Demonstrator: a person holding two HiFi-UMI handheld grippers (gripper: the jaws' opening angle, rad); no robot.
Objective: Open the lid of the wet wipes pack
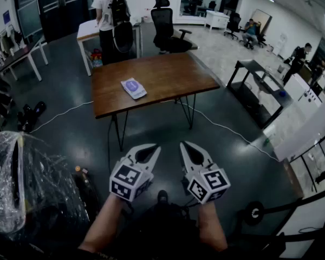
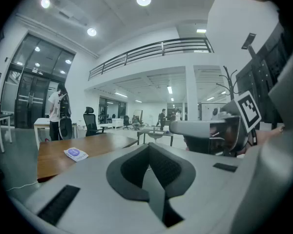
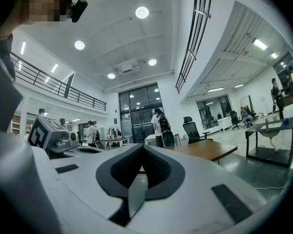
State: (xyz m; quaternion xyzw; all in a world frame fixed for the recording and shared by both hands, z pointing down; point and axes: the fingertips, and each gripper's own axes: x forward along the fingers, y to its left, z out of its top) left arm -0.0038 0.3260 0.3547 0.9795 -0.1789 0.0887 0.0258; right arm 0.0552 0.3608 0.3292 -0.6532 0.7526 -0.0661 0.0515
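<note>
We are seeing the wet wipes pack [image 1: 133, 88] from afar, its lid too small to judge open or closed.

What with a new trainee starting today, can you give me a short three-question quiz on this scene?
1. True or false: the wet wipes pack lies on the wooden table.
2. Pick one: the left gripper and right gripper are (A) both shut and empty, (B) both wide open, (C) both clamped on the pack.
3. Short answer: does either gripper touch the pack?

Key: 1 true. 2 A. 3 no; both are held over the floor, well short of the table.
</note>
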